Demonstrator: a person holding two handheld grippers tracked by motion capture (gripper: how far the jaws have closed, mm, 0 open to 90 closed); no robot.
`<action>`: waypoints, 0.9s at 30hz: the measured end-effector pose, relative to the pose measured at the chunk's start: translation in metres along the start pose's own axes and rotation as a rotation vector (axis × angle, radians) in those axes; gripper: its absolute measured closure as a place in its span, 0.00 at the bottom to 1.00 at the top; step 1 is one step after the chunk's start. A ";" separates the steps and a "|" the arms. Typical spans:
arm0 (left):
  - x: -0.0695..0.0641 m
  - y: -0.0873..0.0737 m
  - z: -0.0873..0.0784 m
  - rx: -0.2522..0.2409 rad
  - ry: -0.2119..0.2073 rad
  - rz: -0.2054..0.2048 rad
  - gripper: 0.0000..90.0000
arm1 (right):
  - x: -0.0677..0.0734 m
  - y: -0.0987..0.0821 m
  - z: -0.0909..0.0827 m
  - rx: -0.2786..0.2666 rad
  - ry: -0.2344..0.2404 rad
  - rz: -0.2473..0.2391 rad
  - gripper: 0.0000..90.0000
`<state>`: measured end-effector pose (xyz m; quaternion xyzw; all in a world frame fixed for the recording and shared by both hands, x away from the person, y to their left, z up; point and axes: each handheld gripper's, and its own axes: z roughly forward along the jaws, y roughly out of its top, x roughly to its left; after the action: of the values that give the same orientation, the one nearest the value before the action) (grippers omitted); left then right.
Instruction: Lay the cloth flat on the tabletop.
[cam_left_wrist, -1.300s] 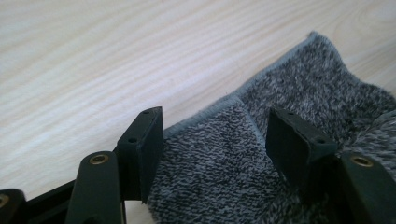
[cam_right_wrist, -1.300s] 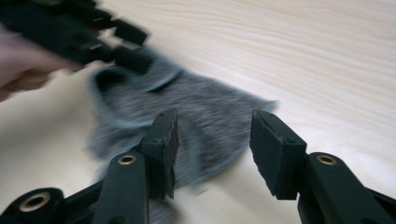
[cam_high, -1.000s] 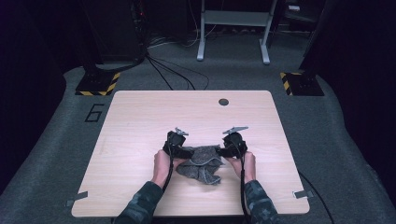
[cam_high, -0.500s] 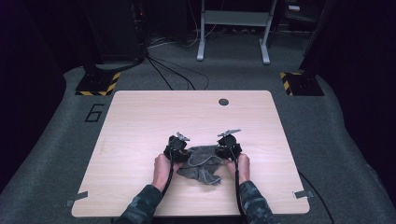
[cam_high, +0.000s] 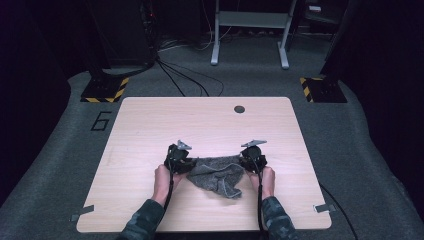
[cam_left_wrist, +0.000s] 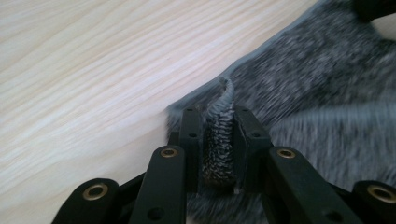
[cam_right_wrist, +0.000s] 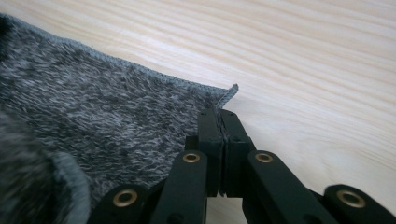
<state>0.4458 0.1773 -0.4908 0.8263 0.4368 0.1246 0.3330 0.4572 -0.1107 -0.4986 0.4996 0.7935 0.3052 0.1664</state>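
cloth (cam_high: 216, 175): corners clamped by left gripper (cam_left_wrist: 219, 140) and right gripper (cam_right_wrist: 219, 140); top edge stretched, rest rumpled, spreading unfinished.

A light wooden table (cam_high: 150, 125) stands on grey carpet (cam_high: 65, 165); beyond its far edge run black cables (cam_high: 180, 75) (beside a grey metal stand (cam_high: 250, 30)), and yellow-black striped blocks (cam_high: 105, 90) flank its far corners.

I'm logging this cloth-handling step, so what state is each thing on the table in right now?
grey cloth: crumpled in the middle, pulled out between both grippers, lying on the table.
left gripper: shut on a bunched fold of the cloth's edge, after just closing on it.
right gripper: shut on the cloth's corner, pads pressed flat together.
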 end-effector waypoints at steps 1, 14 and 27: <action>0.004 -0.002 -0.002 0.008 0.002 0.003 0.83 | -0.002 -0.001 -0.002 -0.009 -0.013 0.000 0.99; 0.019 0.002 -0.007 0.006 0.057 -0.095 0.47 | -0.008 -0.003 -0.005 -0.002 0.028 -0.010 0.93; 0.029 -0.008 -0.002 0.014 0.019 -0.103 0.88 | -0.018 -0.010 0.000 0.042 -0.028 -0.004 1.00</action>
<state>0.4566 0.2046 -0.4965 0.8036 0.4829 0.1122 0.3293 0.4577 -0.1299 -0.5060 0.5056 0.7982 0.2811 0.1677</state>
